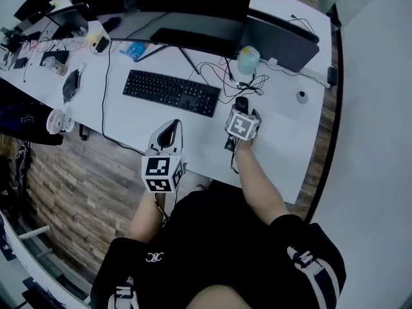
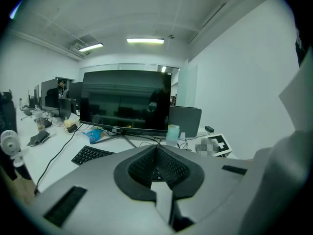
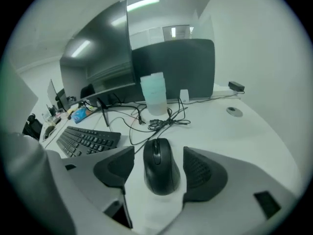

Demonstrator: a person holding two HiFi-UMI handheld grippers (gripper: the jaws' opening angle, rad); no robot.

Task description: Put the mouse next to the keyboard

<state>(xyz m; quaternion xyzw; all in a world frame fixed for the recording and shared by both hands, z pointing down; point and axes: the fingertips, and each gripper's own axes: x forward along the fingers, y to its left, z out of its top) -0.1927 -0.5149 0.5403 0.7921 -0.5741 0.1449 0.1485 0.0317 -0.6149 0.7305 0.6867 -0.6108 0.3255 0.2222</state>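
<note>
The black mouse point(image 3: 159, 176) lies on the white desk point(image 1: 283, 140), just right of the black keyboard point(image 1: 171, 92), its cable running back into a tangle. My right gripper point(image 3: 159, 154) straddles the mouse. Its jaws stand open, with a gap showing on each side of the mouse, and nothing presses on it. From the head view the right gripper point(image 1: 242, 110) sits over the mouse point(image 1: 241, 102). Near the desk's front edge my left gripper point(image 1: 170, 127) is shut, pads together and empty, and the keyboard point(image 2: 90, 154) lies ahead of it.
A big monitor point(image 1: 193, 40) stands behind the keyboard, a second screen point(image 1: 283, 40) to its right. A pale cup point(image 1: 248, 60) and tangled cables point(image 1: 241, 82) lie just behind the mouse. A small round disc point(image 1: 302, 96) sits far right. Clutter fills the desk's left end.
</note>
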